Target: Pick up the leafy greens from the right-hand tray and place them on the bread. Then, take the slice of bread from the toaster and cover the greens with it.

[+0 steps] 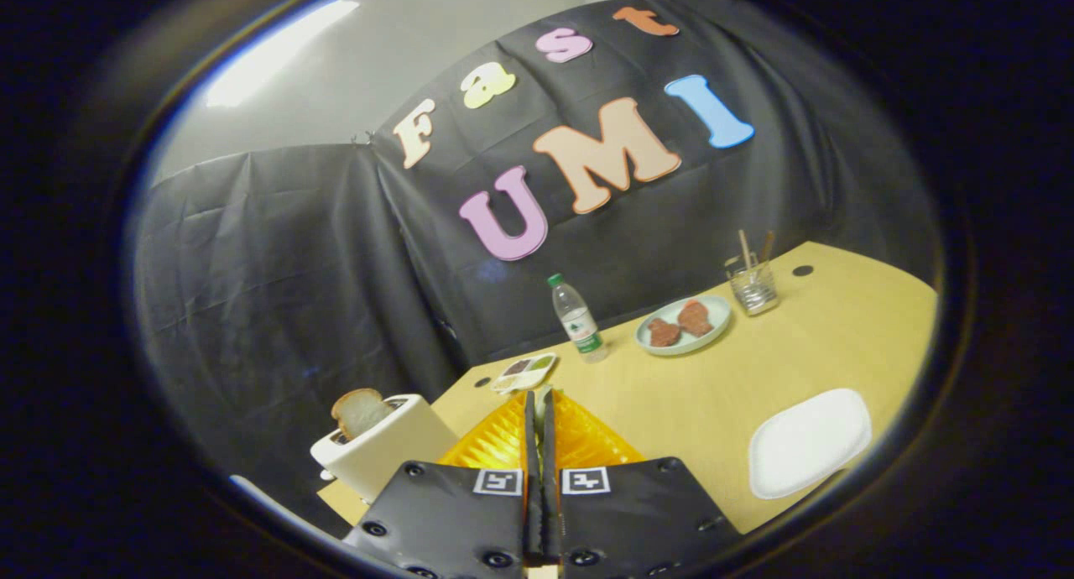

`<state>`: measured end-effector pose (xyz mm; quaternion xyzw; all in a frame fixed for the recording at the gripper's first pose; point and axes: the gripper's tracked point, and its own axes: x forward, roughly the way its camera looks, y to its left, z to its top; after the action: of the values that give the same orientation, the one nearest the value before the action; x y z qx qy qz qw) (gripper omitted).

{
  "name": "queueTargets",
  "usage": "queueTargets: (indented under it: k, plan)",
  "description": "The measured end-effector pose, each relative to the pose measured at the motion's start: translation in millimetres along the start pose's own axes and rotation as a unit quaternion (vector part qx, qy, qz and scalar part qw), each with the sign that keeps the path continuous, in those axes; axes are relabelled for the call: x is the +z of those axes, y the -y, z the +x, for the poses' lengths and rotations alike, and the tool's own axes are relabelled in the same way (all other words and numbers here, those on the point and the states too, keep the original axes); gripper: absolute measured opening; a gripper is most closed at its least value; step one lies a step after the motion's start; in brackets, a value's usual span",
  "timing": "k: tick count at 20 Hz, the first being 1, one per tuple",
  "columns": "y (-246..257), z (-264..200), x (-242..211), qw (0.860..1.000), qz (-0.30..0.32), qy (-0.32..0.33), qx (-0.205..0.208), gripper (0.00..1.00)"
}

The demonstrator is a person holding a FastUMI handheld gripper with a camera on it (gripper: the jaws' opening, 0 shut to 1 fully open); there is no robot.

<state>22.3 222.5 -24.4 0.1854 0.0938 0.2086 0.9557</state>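
The gripper has its 2 fingers pressed together holding nothing, the slice of pale bread sits in the white toaster, and I cannot tell where the greens are, so the job looks barely begun

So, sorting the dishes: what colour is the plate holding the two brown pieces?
Pale green, clearest in the gripper view.

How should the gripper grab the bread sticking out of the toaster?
Grip the bread slice by its top crust, coming from above with one finger on each flat face. Only that part sticks out of the toaster. The gripper, now shut, must open first.
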Motion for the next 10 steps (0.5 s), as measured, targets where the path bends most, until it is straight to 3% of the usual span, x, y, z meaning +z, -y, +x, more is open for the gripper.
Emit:
queueTargets:
  k: [5, 10]
  plan:
    - [-34, 30, -49, 0.997, 0.049, -0.061, 0.028, 0.04]
    - [-6, 43, -80, 0.994, 0.029, -0.096, -0.037, 0.04]
